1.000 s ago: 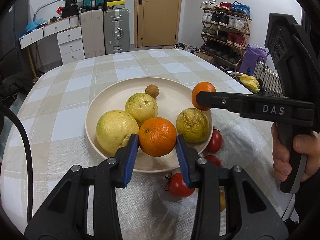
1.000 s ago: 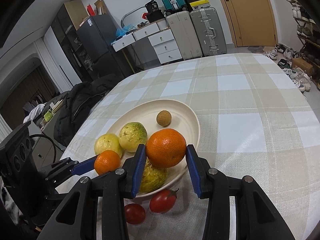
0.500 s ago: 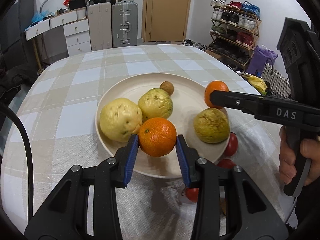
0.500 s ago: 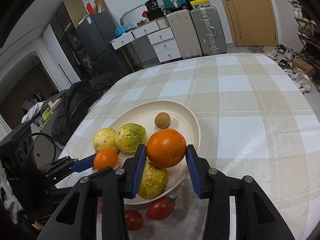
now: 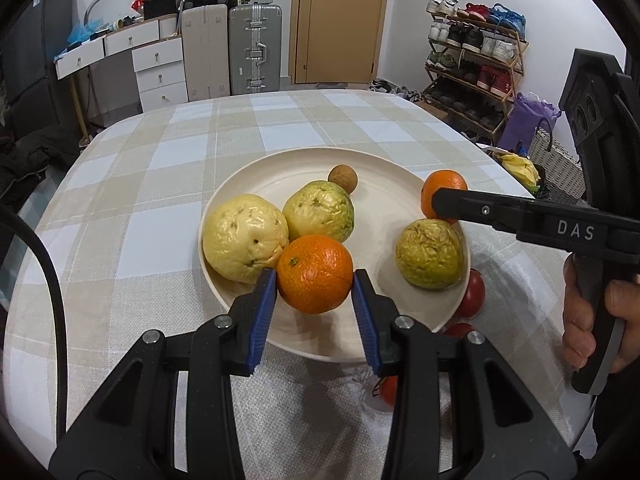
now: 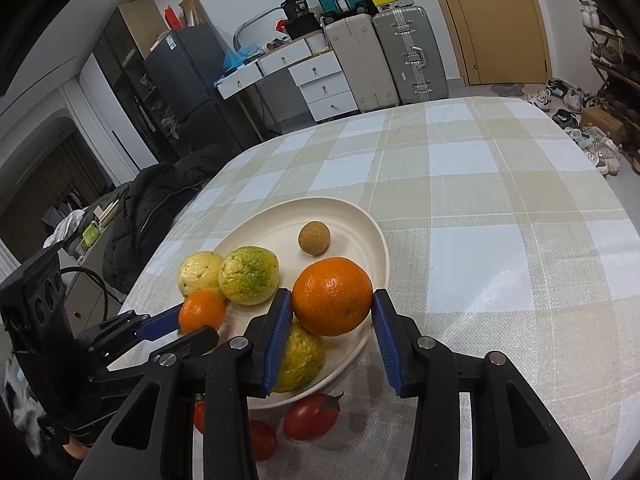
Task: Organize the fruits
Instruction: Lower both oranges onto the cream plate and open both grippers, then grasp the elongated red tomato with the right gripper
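My left gripper (image 5: 315,284) is shut on an orange (image 5: 315,274), held over the near part of the cream plate (image 5: 380,208). My right gripper (image 6: 332,312) is shut on a second orange (image 6: 332,297) above the plate's (image 6: 352,224) right rim. On the plate lie a yellow guava (image 5: 245,238), a greenish guava (image 5: 319,211), a third guava (image 5: 431,254) and a small brown longan (image 5: 343,179). The left wrist view shows the right gripper's orange (image 5: 440,192) from the side. The right wrist view shows the left gripper's orange (image 6: 202,312).
Red tomatoes (image 6: 312,416) (image 5: 472,294) lie on the checked tablecloth (image 6: 500,208) just off the plate's near edge. A person's hand (image 5: 592,316) grips the right tool's handle. Suitcases, drawers and a shoe rack stand beyond the table.
The left gripper has shifted slightly to the left with its orange, so the plate sits further right in its view. The right gripper and its orange have stayed put.
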A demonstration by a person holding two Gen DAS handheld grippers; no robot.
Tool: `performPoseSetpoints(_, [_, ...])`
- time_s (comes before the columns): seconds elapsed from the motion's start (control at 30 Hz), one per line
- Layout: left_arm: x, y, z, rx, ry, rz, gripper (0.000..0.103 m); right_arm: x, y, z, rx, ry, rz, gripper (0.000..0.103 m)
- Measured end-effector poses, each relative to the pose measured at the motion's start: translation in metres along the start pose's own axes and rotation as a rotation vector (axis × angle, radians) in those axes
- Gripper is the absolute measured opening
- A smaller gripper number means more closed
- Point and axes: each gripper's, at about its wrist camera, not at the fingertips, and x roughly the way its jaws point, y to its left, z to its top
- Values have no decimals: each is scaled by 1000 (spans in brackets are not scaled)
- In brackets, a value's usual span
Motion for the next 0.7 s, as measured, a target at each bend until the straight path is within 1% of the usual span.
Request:
performPoseSetpoints(0.07, [0, -1, -1, 0, 3, -1, 36, -1, 1, 0, -5, -12, -6, 45])
performPoseSetpoints(0.13, [-2, -1, -2, 3, 1, -4, 36, -5, 2, -1, -9, -38, 0, 57])
performPoseSetpoints(0.2, [-5, -1, -3, 9, -6, -9, 36, -10, 2, -1, -14, -59, -13, 61])
performPoseSetpoints(0.27, [-7, 1, -4, 2, -8, -6, 36, -14, 1, 0, -20, -65, -33, 62])
performPoseSetpoints(0.33, [-11, 3, -6, -8, -9, -11, 36, -17, -1, -1, -22, -65, -44, 74])
performPoseSetpoints(0.37, [-13, 4, -6, -15, -8, -14, 36, -20, -2, -2, -21, -67, -49, 78])
performPoseSetpoints(0.4, [-17, 5, -7, -22, -18, -20, 37, -23, -3, -4, -24, -69, -54, 85])
performPoseSetpoints(0.43, [-21, 6, -8, -25, -25, -23, 40, -26, -4, -6, -27, -71, -58, 91])
performPoseSetpoints(0.47, [-25, 6, -8, -29, -34, -23, 43, -28, -4, -9, -28, -72, -64, 94])
performPoseSetpoints(0.5, [-29, 6, -8, -30, -43, -20, 52, -31, -4, -12, -29, -73, -74, 98])
performPoseSetpoints(0.53, [-34, 6, -9, -30, -55, -14, 63, -34, -5, -15, -31, -74, -79, 99])
performPoseSetpoints(0.57, [-39, 5, -9, -30, -73, -5, 69, -37, -5, -18, -31, -76, -77, 99])
performPoseSetpoints(0.6, [-45, 5, -10, -30, -87, 1, 79, -39, -5, -21, -28, -76, -77, 101])
performPoseSetpoints(0.63, [-50, 4, -10, -32, -100, 7, 84, -42, -6, -23, -26, -73, -79, 103])
performPoseSetpoints(0.7, [-59, 3, -12, -32, -114, 9, 84, -46, -5, -28, -32, -72, -84, 103])
